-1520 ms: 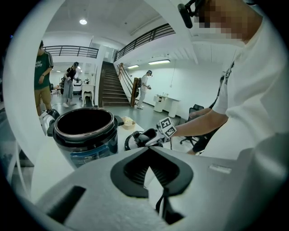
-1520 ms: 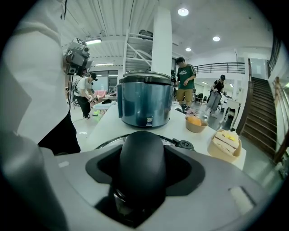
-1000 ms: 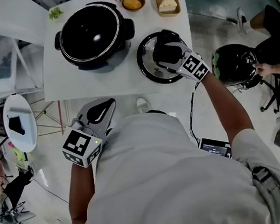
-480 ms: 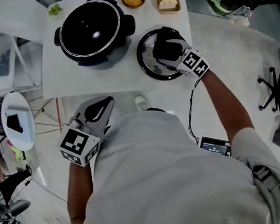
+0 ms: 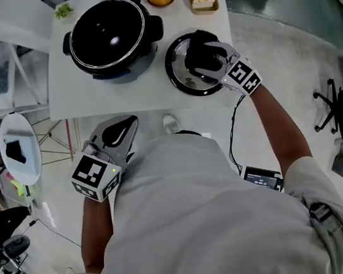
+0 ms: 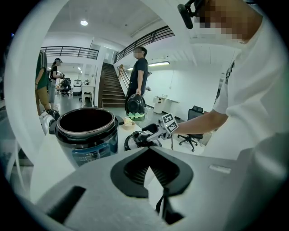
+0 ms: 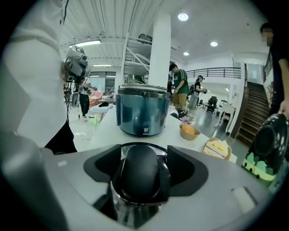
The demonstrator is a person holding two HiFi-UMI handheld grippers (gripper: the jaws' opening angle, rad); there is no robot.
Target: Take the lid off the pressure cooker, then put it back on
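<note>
Head view: the lid (image 5: 184,81) lies on the table (image 5: 70,97) beside the open pot (image 5: 109,37), with the right gripper (image 5: 206,61) over it.

Left gripper view: the left gripper (image 6: 147,151) is pressed together and empty.

Right gripper view: its jaws have just been opening and stand spread either side of the knob (image 7: 141,173), pads clear.

Removal looks done; the next move calls for regripping the knob.

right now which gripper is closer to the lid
Right. The right gripper, jaws just opening, straddles the knob of the lid; the left gripper hangs off the near edge of the table, well away.
</note>
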